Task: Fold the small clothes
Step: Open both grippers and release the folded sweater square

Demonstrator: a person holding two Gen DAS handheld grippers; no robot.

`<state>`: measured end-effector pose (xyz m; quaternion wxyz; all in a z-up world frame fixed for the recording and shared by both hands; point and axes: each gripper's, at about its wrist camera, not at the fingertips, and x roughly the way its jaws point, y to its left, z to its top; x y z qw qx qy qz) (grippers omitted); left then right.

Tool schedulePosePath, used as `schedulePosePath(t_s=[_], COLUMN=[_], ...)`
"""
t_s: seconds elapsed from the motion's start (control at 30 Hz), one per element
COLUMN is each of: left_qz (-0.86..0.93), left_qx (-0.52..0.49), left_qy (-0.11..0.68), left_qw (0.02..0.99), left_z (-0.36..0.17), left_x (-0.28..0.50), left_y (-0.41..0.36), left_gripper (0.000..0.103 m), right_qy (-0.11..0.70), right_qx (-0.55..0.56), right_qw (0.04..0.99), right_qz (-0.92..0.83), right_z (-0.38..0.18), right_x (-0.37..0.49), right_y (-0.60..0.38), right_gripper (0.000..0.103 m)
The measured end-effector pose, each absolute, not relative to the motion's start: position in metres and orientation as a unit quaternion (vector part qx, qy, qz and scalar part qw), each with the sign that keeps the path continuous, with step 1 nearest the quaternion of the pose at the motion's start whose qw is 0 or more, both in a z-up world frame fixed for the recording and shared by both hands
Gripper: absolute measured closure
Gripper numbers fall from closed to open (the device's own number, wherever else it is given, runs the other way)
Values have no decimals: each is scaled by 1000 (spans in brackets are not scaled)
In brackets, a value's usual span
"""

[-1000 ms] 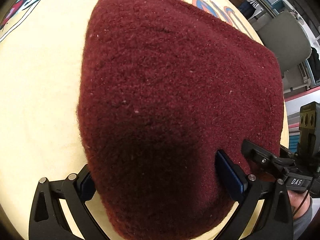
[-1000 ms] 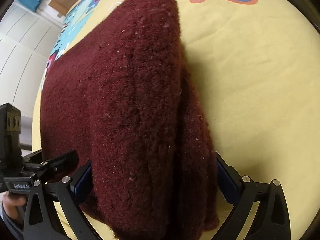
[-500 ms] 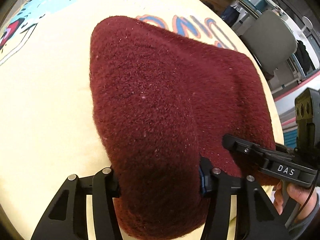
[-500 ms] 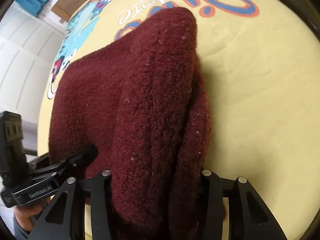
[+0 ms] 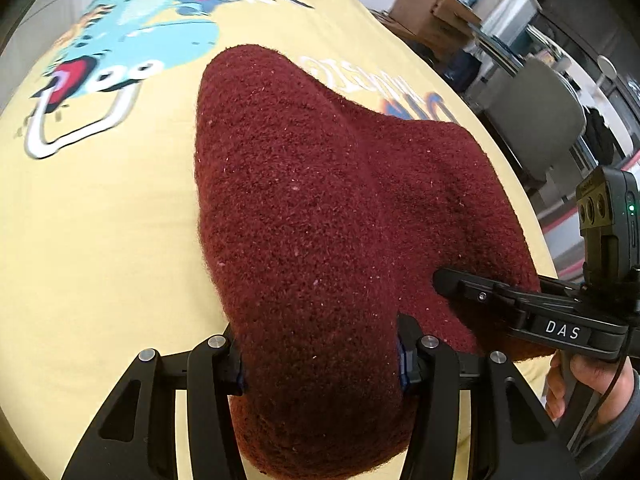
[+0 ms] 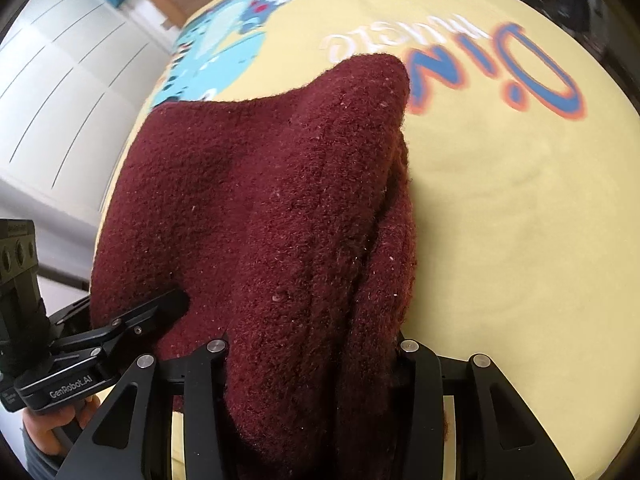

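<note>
A dark red fuzzy knitted garment (image 5: 320, 220) lies on a yellow printed cloth (image 5: 100, 220); its near edge is lifted. My left gripper (image 5: 320, 364) is shut on the garment's near left corner. My right gripper (image 6: 312, 360) is shut on the near right corner, where the garment (image 6: 280, 200) bunches in thick folds. Each gripper shows in the other's view: the right one (image 5: 540, 312) at the right edge, the left one (image 6: 100, 336) at the lower left. The fingertips are buried in the fabric.
The yellow cloth (image 6: 520, 220) carries a blue cartoon print (image 5: 132, 48) and blue-orange lettering (image 6: 500, 68). A grey chair (image 5: 532, 120) and cardboard boxes (image 5: 432, 4) stand beyond the table's right edge. White cupboard doors (image 6: 60, 80) are on the left.
Both grippers went from open around the garment's near edge to shut on it. They then lifted and pulled back, so the garment looks smaller and more cloth shows.
</note>
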<state>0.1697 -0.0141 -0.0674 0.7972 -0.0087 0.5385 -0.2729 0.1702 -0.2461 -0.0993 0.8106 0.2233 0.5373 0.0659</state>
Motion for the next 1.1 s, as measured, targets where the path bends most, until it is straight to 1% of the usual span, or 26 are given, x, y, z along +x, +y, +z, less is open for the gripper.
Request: schedulePosePath(t_s=[0.13,0.27,0.37,0.43,0.47,0.5,0.53,0.57,0.6,0.63,0.7,0.87,0.93,0.97,1.03,1.1], left_qz=[-256,-251,-247,-242,-239,-236,-235,-233,-229,-225,-213,-186,-175,-175,-172,-163], left_qx=[-17,-25,-24,-23,-17,-14,-12,-12,-14,-14,-12,7,19,21,26,36], left_qy=[534,547,559,562,563,564,566,570,573,575,578,567,560,555,546,535], left_qw=[806,798,791,790,791,791,790,788,787,787,788,802,810,813,820,828], left_z=[-70,-84,-98,-105,-108,-111,-113,-116,-117,-117,-113,-100,-94,-91,-87,-86], left_x=[165,163,163,162,161,161,160,166,166,168,170,161,154,151,144,139], left_y=[13,28,20,21,21,20,20,4,6,5,8,18,22,26,32,39], left_gripper=[57,57,56,54,51,46,44,40,35,32,25,18,8,1,1,1], right_qy=[539,548,562,570,573,577,579,581,582,582,577,569,567,560,551,547], right_qx=[203,195,188,183,181,178,175,172,167,163,157,122,97,81,57,55], right_qw=[813,809,801,798,796,794,794,794,794,795,800,812,817,823,832,835], right_qz=[80,84,82,75,71,68,65,61,56,55,54,43,46,46,41,36], right_z=[-96,-107,-121,-131,-135,-140,-144,-146,-148,-149,-146,-132,-124,-120,-115,-114], right_x=[182,189,189,201,202,203,205,209,210,211,204,188,182,177,166,157], right_y=[-212,-195,-180,-170,-169,-165,-165,-165,-166,-169,-172,-176,-172,-171,-171,-174], right_gripper=[58,58,57,53,51,45,39,34,27,24,20,16,13,11,2,1])
